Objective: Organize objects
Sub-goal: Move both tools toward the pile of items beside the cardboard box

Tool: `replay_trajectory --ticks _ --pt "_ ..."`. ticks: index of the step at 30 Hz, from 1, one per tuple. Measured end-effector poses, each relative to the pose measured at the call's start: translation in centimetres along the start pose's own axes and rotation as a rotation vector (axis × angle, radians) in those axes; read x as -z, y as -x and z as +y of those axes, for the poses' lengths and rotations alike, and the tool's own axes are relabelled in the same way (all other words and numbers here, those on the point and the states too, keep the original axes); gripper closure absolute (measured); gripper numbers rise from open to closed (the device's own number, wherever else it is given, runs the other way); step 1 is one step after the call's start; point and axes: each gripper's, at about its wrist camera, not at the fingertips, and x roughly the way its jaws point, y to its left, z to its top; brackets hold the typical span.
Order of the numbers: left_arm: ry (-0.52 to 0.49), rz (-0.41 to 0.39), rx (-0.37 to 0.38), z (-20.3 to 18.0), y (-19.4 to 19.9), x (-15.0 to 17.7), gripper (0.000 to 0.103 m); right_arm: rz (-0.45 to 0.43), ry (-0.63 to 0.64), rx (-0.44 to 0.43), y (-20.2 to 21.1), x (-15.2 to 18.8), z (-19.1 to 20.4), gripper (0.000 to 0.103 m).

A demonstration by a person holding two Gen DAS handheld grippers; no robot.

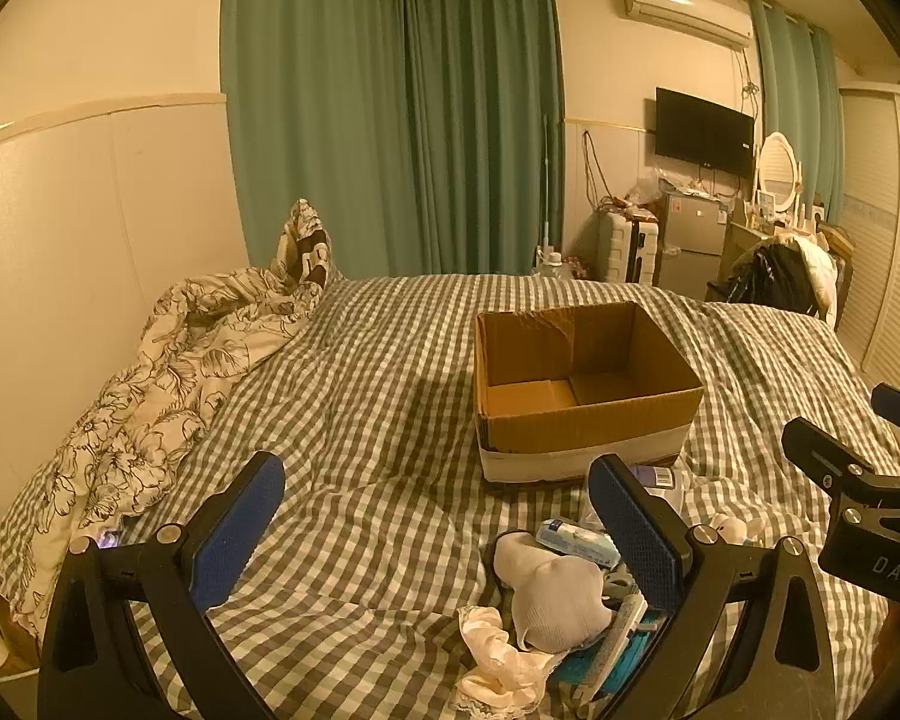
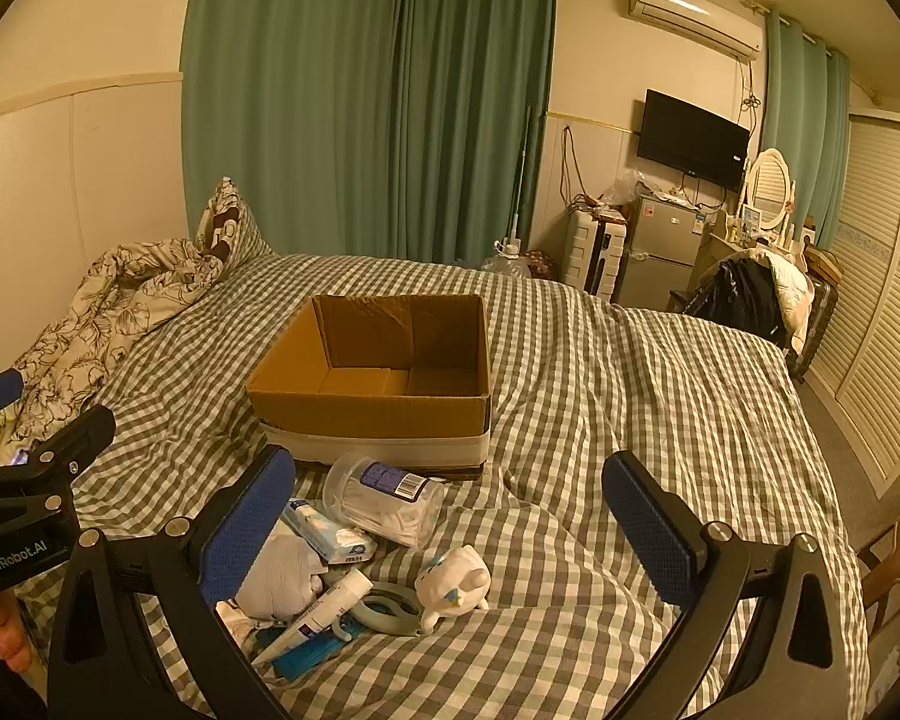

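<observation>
Left gripper (image 1: 438,540) fingers apart, nothing held; right gripper (image 2: 456,534) same, wide apart, hovering over pile (image 2: 354,558) on bed (image 2: 630,420); pile just before box (image 2: 384,372), box bare inside.

Risks: pile tangled; grabbing tube (image 2: 324,606) may drag sock (image 2: 279,570) or tape ring (image 2: 390,606) along; jar (image 2: 384,504) round, lying on side, may roll on soft wrinkled sheet; figurine (image 2: 456,585) likely slippery, awkward to pinch; grippers close together, may collide.

Right view shows jar, figurine, tape ring clearly; left view hides most of these behind own finger, but shows cream cloth (image 1: 498,666) at pile's near edge.

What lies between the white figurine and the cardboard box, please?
In the right wrist view, a clear cotton swab jar lies on its side between figurine and box.
</observation>
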Motion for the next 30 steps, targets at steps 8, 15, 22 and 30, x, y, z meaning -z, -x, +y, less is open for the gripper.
replay_trajectory --ticks 8,15,22,30 --pt "-0.001 0.002 0.009 0.0 -0.1 0.1 0.000 0.001 0.000 0.001 0.0 0.0 0.0 0.000" --pt "-0.005 0.000 0.017 -0.1 0.0 0.2 0.000 0.000 0.001 0.005 0.1 0.0 0.0 0.000" --pt "-0.015 -0.008 0.029 -0.4 0.4 0.0 0.000 -0.008 0.009 0.012 0.9 -0.3 0.1 0.000" --pt "-0.019 -0.020 0.045 -0.1 1.1 -0.8 0.000 -0.022 0.025 0.026 2.5 -0.7 0.3 0.000"
